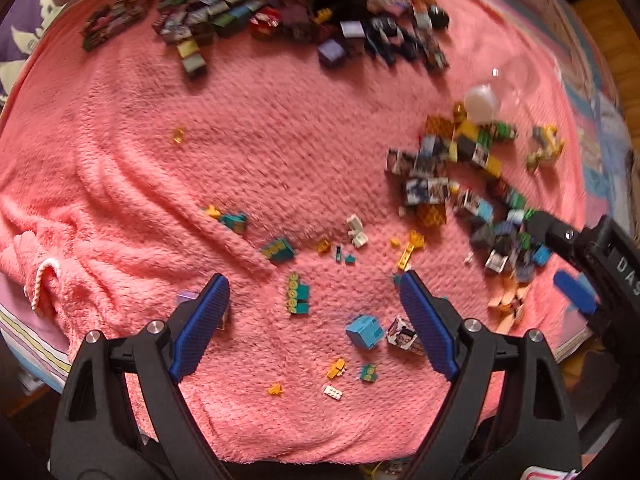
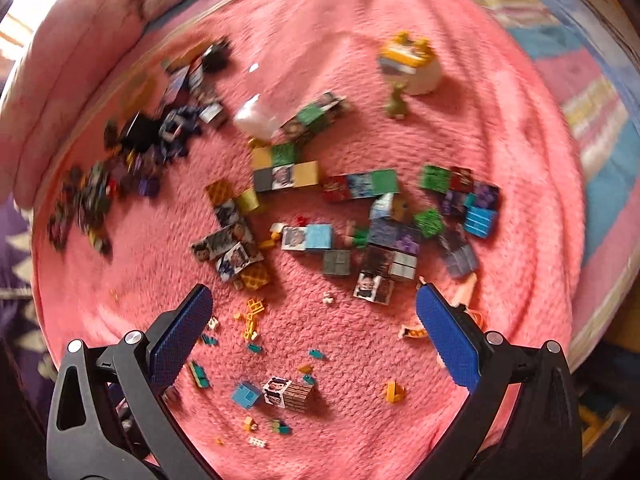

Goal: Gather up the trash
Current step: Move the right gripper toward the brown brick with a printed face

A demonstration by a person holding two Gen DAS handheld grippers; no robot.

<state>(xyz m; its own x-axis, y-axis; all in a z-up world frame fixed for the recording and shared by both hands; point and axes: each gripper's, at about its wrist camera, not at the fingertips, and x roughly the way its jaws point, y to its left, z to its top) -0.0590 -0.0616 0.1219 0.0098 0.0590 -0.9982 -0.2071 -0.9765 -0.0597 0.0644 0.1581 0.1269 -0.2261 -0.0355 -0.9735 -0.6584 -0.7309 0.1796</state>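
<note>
**Both grippers spread wide above a toy-strewn pink blanket**

The left gripper (image 1: 316,292) hangs over the pink blanket (image 1: 140,152) with its jaws released and nothing between them. Just beyond its fingertips lies a teal brick strip (image 1: 298,294); nearer its right finger sit a light blue cube (image 1: 365,331) and a printed cube (image 1: 404,336). A crumpled peach paper scrap (image 1: 508,304) (the only thing here that looks like trash) lies past the right finger, to the gripper's right, beside a heap of picture cubes (image 1: 460,176). The right gripper (image 1: 576,256) enters at that same edge.

In the right wrist view, the right gripper (image 2: 314,312) is likewise spread wide and empty. The peach scrap (image 2: 466,290) shows just behind its right finger, partly hidden by it. Ahead of the gripper lie the picture cubes (image 2: 288,176), with a white-and-yellow toy (image 2: 412,68) far ahead. Much of both views is motion-blurred.
</note>
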